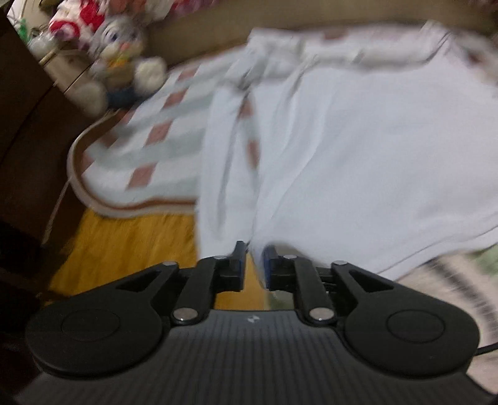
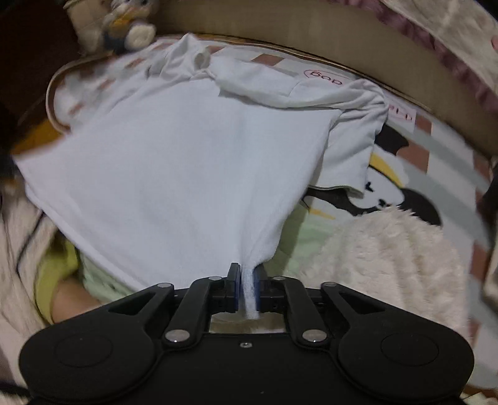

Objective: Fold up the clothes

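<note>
Flanking white shirt (image 2: 174,162), plush toy (image 2: 124,25), fluffy blanket (image 2: 389,258)

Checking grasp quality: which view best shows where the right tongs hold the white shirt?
The right wrist view: the right tongs pinch a bunched corner of the white shirt in sharp focus. The left wrist view shows only the blurred shirt, not that grasp.

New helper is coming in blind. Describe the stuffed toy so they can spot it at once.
Start at the checked blanket spread under the white shirt. Follow it to its far corner, beyond the shirt's collar end. There sits the stuffed toy, a grey and cream plush animal, the only furry figure among flat fabrics.
</note>
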Demonstrator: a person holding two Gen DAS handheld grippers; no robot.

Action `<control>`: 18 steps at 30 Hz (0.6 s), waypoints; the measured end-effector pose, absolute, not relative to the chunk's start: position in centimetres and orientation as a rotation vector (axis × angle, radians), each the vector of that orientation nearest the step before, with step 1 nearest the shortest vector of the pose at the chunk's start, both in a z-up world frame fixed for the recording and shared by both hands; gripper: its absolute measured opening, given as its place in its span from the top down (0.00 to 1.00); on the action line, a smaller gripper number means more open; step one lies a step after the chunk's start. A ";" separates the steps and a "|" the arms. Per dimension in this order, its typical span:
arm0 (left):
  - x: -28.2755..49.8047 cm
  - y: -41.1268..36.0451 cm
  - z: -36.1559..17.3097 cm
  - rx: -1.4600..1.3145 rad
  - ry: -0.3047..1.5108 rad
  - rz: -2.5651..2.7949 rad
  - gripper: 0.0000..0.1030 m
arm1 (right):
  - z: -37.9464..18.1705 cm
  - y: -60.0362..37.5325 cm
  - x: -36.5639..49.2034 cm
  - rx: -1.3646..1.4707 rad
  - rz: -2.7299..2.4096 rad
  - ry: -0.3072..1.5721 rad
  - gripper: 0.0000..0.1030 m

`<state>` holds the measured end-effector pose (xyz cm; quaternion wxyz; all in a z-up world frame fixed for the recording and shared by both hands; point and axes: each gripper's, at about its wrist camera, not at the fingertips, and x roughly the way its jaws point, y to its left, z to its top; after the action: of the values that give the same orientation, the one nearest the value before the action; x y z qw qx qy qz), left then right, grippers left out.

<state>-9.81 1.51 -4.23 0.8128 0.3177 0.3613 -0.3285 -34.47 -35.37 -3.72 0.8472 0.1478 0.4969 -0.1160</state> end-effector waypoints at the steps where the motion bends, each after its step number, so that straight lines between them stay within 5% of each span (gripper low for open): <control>1: -10.1 1.6 -3.4 0.649 0.755 -0.735 0.69 | -3.0 -35.6 -34.3 0.324 -0.255 1.027 0.84; 3: -10.4 1.4 -1.8 0.621 0.708 -0.777 0.57 | -1.2 -35.6 -34.0 0.316 -0.241 1.006 0.83; 5: -10.5 0.9 -0.7 0.608 0.662 -0.789 0.56 | 1.0 -35.5 -33.7 0.321 -0.243 0.985 0.69; 12: -6.0 -5.6 -0.4 0.351 0.686 -0.763 0.55 | 10.6 -40.1 -29.4 0.523 -0.286 0.915 0.68; 18: -4.6 -13.3 -5.5 0.261 0.654 -0.770 0.55 | 16.4 -44.7 -25.0 0.850 -0.344 0.845 0.68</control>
<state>-4.60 -13.34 -5.48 0.8669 0.1249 0.3123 -0.3679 -24.96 -44.75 16.38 0.8118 0.3980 0.3957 -0.1612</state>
